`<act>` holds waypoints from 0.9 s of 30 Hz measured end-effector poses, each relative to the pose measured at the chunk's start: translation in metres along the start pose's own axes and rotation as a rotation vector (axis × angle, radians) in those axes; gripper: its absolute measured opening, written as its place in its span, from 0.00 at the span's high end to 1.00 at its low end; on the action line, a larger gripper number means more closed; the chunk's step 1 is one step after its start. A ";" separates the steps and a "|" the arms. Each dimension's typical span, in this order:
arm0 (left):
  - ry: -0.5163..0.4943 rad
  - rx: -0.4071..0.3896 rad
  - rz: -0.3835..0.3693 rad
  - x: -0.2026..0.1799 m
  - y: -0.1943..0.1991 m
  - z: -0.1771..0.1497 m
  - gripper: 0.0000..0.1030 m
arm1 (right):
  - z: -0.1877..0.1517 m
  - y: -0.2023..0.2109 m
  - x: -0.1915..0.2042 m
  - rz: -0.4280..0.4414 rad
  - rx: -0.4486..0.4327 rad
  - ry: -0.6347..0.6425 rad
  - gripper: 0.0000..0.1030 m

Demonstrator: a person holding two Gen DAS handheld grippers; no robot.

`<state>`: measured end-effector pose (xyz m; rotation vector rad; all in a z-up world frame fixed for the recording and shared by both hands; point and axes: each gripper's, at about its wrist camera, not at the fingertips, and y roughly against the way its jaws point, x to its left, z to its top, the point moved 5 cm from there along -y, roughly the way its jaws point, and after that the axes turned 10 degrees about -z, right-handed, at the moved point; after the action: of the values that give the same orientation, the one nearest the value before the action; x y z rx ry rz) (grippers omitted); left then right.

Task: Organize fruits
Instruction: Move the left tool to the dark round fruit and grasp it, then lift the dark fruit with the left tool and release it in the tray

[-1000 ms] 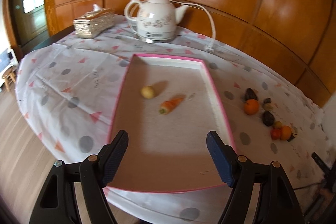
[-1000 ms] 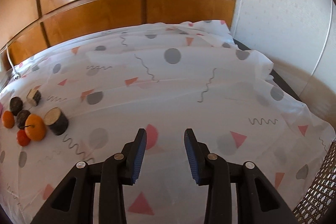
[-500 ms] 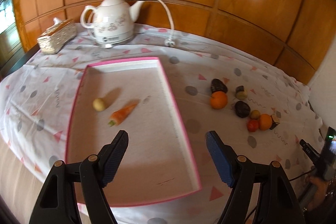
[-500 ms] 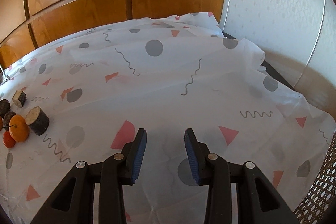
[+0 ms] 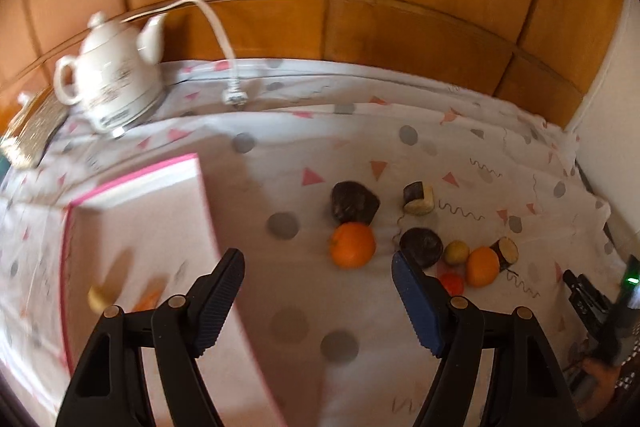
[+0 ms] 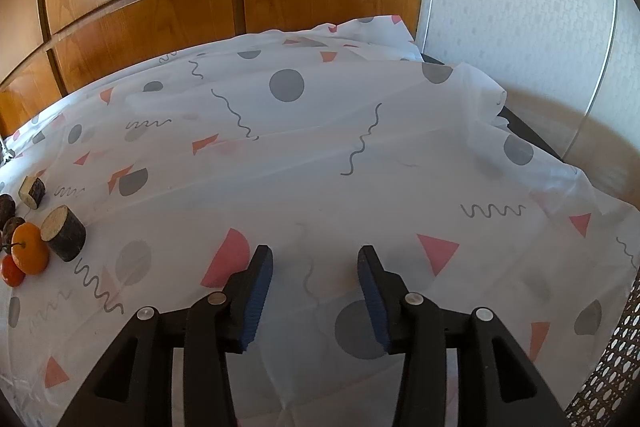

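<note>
Left gripper (image 5: 318, 273) hung wide open over the patterned tablecloth (image 5: 460, 155), nothing between its blue pads. Right gripper (image 6: 315, 267) hovered above a bare stretch of the same cloth toward the table's right end, jaws opening, nothing between them either.

Pink-rimmed tray (image 5: 136, 174) sat toward the left end of the table, blurred, holding a small yellowish round fruit (image 5: 100, 297) and an orange, carrot-like piece (image 5: 146, 303) near its front-left part. Loose items lay in a cluster on the cloth to the right of the tray: a large orange (image 5: 352, 244) just in front of a dark lumpy piece (image 5: 354, 206); a dark-skinned cut chunk with a pale face (image 5: 418, 199) further right; a dark round piece (image 5: 421, 246), a small yellow-green fruit (image 5: 457, 251), a second orange (image 5: 483, 266), a small red fruit (image 5: 452, 283) and another bark-sided slice (image 5: 506, 253) close together nearer the front edge.

White teapot (image 5: 114, 79) stood at the back-left, against the wooden panelling, with a white cord (image 5: 218, 31) trailing to a plug on the cloth. Woven box (image 5: 34, 131) beside it at the left edge.
</note>
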<state>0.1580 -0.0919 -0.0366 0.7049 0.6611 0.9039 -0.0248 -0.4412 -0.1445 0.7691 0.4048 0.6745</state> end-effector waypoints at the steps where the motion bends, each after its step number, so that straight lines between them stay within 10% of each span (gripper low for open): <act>1: -0.015 0.014 0.001 -0.003 -0.009 0.005 0.26 | 0.000 -0.001 0.000 0.001 0.000 -0.001 0.56; 17: -0.070 0.240 0.046 -0.012 -0.128 0.037 0.27 | 0.001 -0.002 0.003 0.021 0.000 -0.004 0.46; 19: -0.064 0.251 0.046 -0.009 -0.135 0.035 0.51 | 0.000 -0.002 0.004 0.023 0.000 -0.003 0.46; 27: -0.005 0.176 0.001 -0.001 -0.117 0.035 0.52 | -0.001 -0.002 0.003 0.025 -0.003 -0.003 0.45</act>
<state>0.2382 -0.1521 -0.1059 0.8645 0.7417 0.8512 -0.0223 -0.4400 -0.1470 0.7736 0.3919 0.6966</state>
